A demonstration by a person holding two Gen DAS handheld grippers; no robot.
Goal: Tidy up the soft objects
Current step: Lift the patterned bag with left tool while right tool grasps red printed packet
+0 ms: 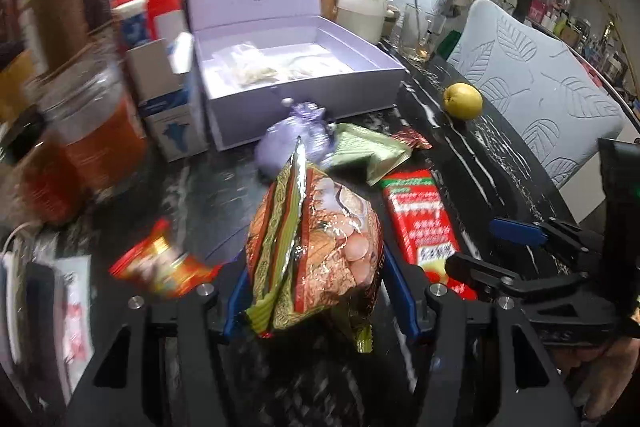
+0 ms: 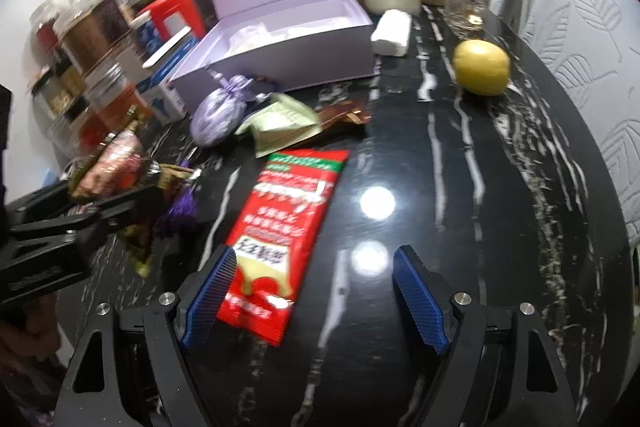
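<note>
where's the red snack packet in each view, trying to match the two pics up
Left wrist view: the red snack packet lies right of centre on the dark table, beside the left claw's bag.
Right wrist view: the packet lies at centre-left, its near end by the right claw's left finger.
Shared landmark: the open lavender box.
</note>
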